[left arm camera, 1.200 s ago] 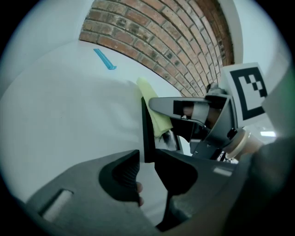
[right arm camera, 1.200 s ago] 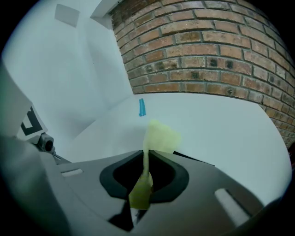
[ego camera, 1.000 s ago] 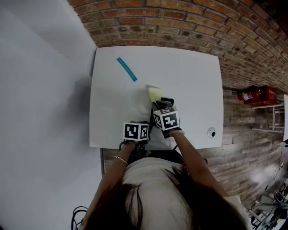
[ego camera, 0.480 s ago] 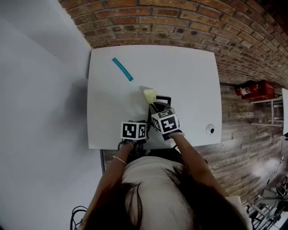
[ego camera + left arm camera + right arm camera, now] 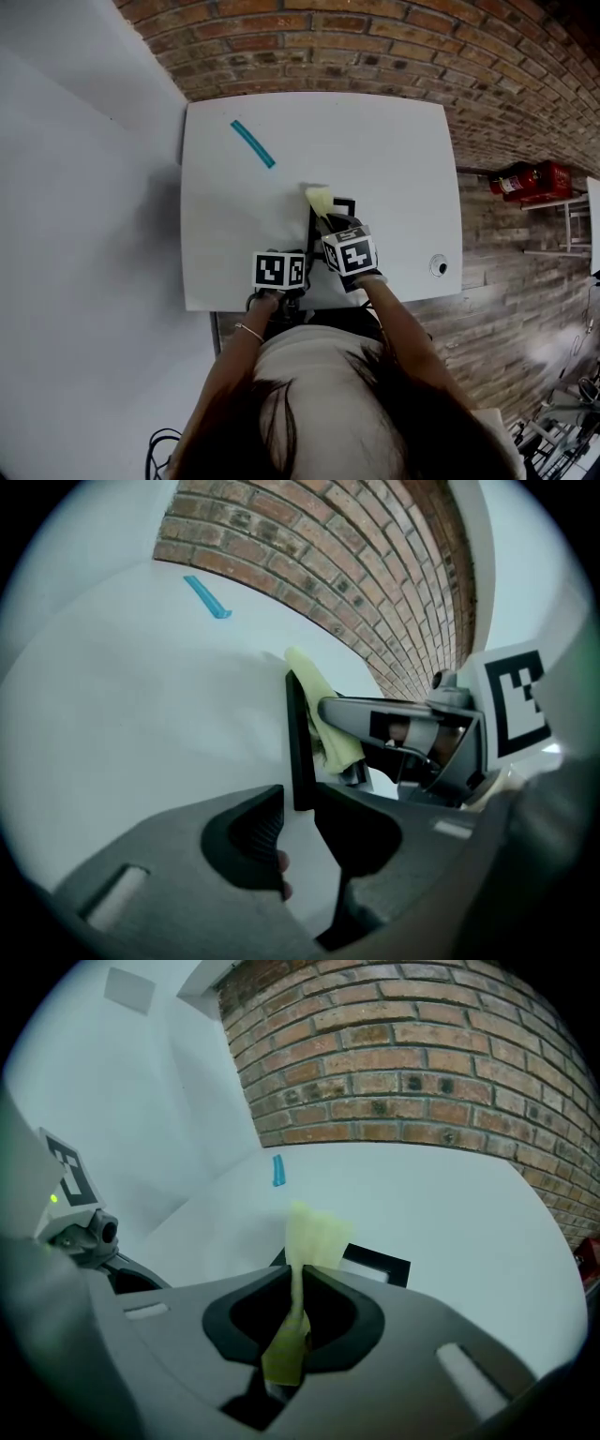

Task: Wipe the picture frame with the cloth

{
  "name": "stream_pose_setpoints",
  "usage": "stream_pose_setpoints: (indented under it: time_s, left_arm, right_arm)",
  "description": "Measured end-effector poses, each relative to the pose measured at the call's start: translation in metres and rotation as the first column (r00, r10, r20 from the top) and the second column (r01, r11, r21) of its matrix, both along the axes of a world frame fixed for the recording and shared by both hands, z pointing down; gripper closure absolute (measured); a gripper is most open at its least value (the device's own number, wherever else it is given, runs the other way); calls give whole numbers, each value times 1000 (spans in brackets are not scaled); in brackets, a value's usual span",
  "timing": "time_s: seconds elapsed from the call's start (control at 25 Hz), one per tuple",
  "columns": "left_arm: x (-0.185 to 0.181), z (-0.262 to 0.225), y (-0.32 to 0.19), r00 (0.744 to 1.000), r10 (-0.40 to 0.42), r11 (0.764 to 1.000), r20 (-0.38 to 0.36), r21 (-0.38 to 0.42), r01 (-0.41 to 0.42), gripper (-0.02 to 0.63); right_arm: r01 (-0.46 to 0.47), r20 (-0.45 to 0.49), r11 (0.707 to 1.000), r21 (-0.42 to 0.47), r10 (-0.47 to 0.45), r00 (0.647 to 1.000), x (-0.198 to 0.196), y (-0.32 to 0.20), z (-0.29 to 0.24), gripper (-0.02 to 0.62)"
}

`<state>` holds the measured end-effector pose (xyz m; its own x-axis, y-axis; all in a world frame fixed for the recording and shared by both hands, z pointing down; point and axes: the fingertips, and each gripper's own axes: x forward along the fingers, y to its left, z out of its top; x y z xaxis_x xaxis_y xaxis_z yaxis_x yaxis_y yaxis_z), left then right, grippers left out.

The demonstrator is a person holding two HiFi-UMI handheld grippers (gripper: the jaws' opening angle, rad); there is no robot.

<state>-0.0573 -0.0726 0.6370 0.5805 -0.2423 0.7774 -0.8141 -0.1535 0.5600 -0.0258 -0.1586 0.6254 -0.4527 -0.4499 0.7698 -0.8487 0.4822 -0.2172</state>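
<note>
Surface: white table (image 5: 394, 159), brick wall (image 5: 375, 47) behind.
Left gripper (image 5: 300, 797): jaws moderately apart, clamped on picture frame (image 5: 298, 733) edge.
Right gripper (image 5: 298, 1274): jaws nearly together, pinching yellow cloth (image 5: 314, 1232).

Right gripper (image 5: 298, 1277) and its cloth (image 5: 319, 199) have shifted slightly rightward over the picture frame (image 5: 380, 1260); cloth now looks narrower and more tilted, apparently uncovering more of the frame's left border.

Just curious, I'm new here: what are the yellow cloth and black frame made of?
The cloth looks like soft matte fabric: it creases and bunches. The picture frame looks rigid, matte black with straight edges, plastic or painted wood; unclear which.
</note>
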Motion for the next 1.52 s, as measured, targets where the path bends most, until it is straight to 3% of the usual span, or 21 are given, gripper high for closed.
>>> stream_pose_setpoints:
  time_s: [0.72, 0.96, 1.28, 1.52]
  left_arm:
    - [0, 0, 0, 1000, -6, 1000, 9, 8, 6, 500]
    - [0, -1, 0, 1000, -11, 1000, 15, 12, 11, 500]
    - [1, 0, 1, 1000, -18, 1000, 15, 11, 18, 499]
    - [0, -1, 0, 999, -30, 999, 15, 12, 30, 499]
  right_arm:
    - [-138, -24, 990, 16, 139, 990, 48, 3, -5, 557]
    - [-89, 28, 995, 40, 88, 996, 26, 9, -20, 558]
    - [57, 25, 998, 6, -58, 998, -10, 39, -12, 558]
    - [44, 2, 999, -18, -44, 999, -2, 42, -2, 557]
